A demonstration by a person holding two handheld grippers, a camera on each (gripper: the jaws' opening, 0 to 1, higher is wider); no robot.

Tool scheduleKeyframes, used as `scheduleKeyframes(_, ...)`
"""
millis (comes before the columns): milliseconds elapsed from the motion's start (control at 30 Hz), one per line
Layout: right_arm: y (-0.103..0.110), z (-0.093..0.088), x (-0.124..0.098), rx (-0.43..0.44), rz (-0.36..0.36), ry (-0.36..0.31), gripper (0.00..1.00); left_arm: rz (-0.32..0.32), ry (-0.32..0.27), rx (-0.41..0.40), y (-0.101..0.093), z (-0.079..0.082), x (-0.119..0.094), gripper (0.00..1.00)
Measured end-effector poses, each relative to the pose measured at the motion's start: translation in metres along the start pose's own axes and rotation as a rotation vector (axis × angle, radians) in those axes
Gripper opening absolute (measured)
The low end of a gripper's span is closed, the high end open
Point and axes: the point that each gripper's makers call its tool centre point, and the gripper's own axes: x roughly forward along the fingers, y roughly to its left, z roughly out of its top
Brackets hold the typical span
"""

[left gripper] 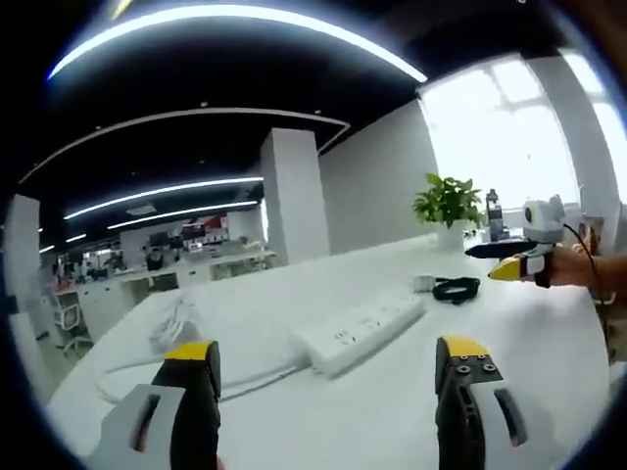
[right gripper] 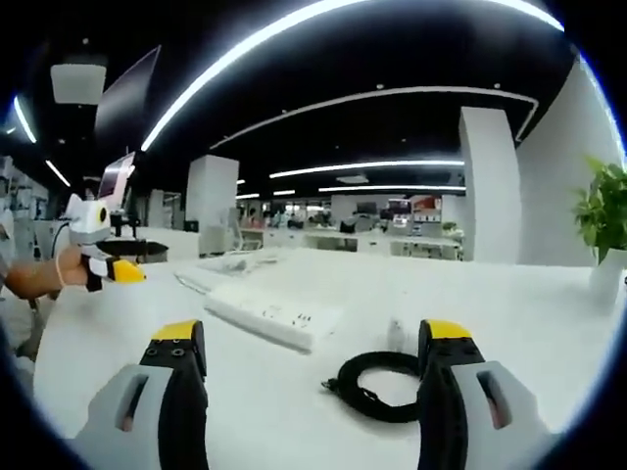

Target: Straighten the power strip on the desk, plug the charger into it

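Yellow-tipped left gripper (left gripper: pixel 328 364) stands wide open at lower frame, gripping nothing, above the white worktop (left gripper: pixel 549 333). Long white rectangular power strip (left gripper: pixel 361 333) lies flat at frame centre just beyond it, its white cable (left gripper: pixel 147 367) trailing left; the white charger with coiled black cord (left gripper: pixel 453 288) sits nearby to its upper right. Right gripper (right gripper: pixel 312 356) is likewise wide apart and empty, the cord coil between its jaws.

A potted plant (left gripper: pixel 448 207) stands right of centre beside a bottle (left gripper: pixel 494 213); a white pillar (left gripper: pixel 294 196) rises mid-frame; curved ceiling lights (right gripper: pixel 323 29) run overhead.
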Motion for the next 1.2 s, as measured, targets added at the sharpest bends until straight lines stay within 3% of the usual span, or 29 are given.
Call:
scheduleKeyframes(433,0.008,-0.020,0.030,-0.045,0.062,0.084,0.89,0.018,0.054,-0.018,0.010,-0.016,0.021,0.92)
scheduleKeyframes(1200,0.012,-0.020,0.053,-0.018,0.079,0.099,0.89,-0.003,0.109,-0.035,0.008,-0.026,0.045,0.92)
